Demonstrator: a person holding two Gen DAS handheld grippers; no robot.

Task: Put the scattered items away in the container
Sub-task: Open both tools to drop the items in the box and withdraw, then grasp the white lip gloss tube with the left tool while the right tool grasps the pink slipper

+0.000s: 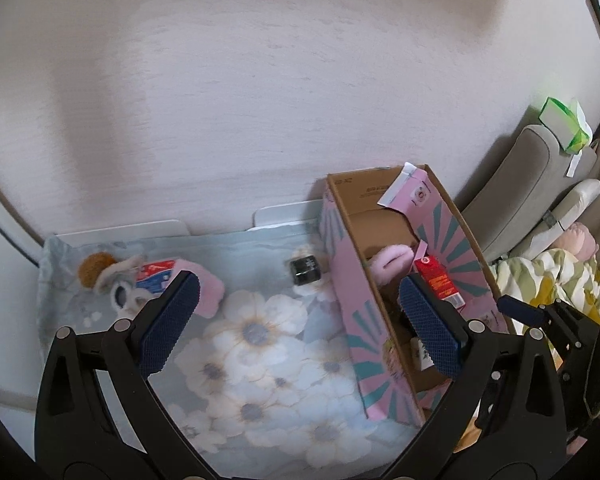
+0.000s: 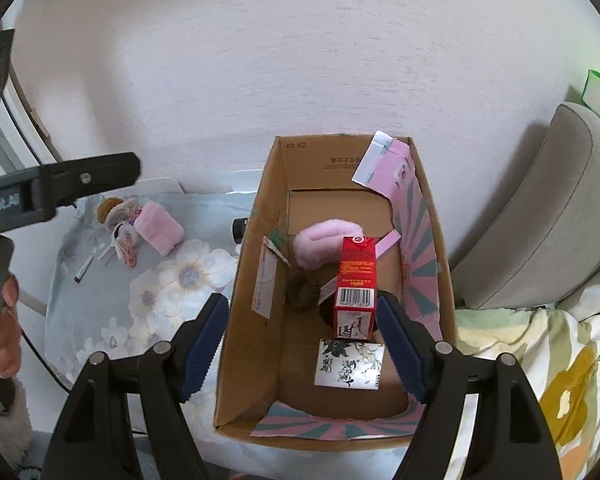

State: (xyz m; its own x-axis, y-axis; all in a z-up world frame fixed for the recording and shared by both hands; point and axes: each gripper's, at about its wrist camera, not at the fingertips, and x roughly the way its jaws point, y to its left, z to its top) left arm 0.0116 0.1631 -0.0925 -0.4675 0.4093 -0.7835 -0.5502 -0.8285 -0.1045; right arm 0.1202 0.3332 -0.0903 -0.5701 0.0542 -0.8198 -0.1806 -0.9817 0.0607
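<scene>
Scattered leftovers sit left of the cardboard box [image 2: 256, 360] on the floral cloth [image 1: 260, 344] over the table: pink plush roll [image 2: 159, 227], black jar [image 1: 305, 271], small clutter. I judge the roll light and squashy, so I'd pinch it mid-body; the jar hard and slick, taken across its sides. Left tool [image 1: 298, 312] and right tool [image 2: 300, 344] both spread, empty. Pale wall behind, cushion [image 2: 540, 216] right of the box.
</scene>
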